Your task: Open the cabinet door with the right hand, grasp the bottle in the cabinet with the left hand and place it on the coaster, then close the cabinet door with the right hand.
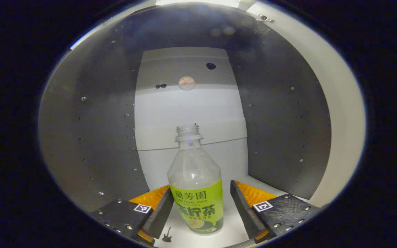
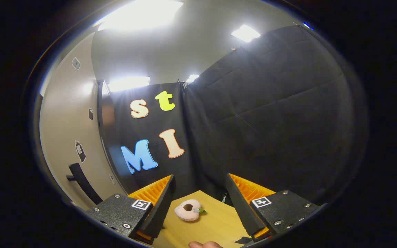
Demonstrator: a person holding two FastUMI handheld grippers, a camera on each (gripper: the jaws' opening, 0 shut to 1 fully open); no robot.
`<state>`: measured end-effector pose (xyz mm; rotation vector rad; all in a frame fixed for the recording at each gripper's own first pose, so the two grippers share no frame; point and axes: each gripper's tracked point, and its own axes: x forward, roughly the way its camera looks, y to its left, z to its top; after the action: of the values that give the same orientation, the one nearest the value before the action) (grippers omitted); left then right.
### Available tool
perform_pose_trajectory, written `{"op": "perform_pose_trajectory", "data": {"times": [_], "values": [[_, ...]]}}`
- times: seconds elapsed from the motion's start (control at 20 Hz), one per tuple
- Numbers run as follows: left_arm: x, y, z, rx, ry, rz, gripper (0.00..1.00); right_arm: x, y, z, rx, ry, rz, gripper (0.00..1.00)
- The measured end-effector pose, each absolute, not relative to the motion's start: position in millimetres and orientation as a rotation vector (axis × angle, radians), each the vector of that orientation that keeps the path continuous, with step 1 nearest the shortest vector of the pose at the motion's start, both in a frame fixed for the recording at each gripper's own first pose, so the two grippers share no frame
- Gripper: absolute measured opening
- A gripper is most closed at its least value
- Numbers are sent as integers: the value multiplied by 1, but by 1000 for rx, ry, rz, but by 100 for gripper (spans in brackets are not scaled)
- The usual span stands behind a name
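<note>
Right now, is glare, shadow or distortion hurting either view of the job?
Left gripper view: cabinet side walls dim, back panel lit, bottle sharp between open left gripper fingers; edges bow. Right gripper view: ceiling lights blown out, peach-shaped coaster clear.

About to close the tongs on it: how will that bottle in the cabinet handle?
The bottle looks clear, capless and empty, so probably light and squashy. Tall and narrow, it may tip if nudged. Its glossy label could slip.

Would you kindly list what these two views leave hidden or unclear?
- Left gripper view: the bottle's base edge is partly behind the left gripper's fingers; contact cannot be judged.
- Right gripper view: the wooden table is cut off by the edge; the door handle runs out of sight.
</note>
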<state>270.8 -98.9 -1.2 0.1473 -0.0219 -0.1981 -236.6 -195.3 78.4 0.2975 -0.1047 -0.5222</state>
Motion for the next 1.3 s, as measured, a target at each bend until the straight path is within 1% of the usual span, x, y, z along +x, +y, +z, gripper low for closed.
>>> {"op": "perform_pose_trajectory", "data": {"times": [0.05,0.1,0.15,0.2,0.25,0.3,0.4,0.5,0.6,0.65,0.7,0.85,1.1,1.3], "values": [[275,-100,-6,139,-16,-205,90,-236,-195,79,295,-107,-531,90],[269,-96,0,137,-24,-181,75,-237,-194,78,289,-108,-540,90],[276,-87,-4,151,-33,-135,60,-239,-193,76,285,-104,-548,90],[278,-86,-5,159,-35,-123,67,-238,-192,74,283,-99,-558,90],[277,-90,-2,148,-39,-136,60,-238,-193,71,285,-94,-566,90],[275,-91,0,130,-45,-139,68,-237,-194,68,288,-84,-576,90],[269,-94,11,106,-71,-158,68,-234,-195,60,294,-69,-584,90],[269,-99,15,79,-96,-181,67,-229,-193,54,293,-50,-559,90],[260,-95,18,53,-91,-187,67,-222,-192,54,289,-49,-518,91],[264,-93,22,46,-80,-186,75,-218,-189,55,291,-46,-485,90],[266,-91,26,46,-83,-182,60,-213,-185,55,288,-40,-449,90],[269,-95,20,57,-114,-166,66,-205,-182,60,251,-29,-363,90],[270,-94,14,43,-98,-96,75,-198,-175,60,239,-33,-249,90],[266,-91,22,101,-133,-54,75,-191,-164,35,224,38,-159,90]]}}
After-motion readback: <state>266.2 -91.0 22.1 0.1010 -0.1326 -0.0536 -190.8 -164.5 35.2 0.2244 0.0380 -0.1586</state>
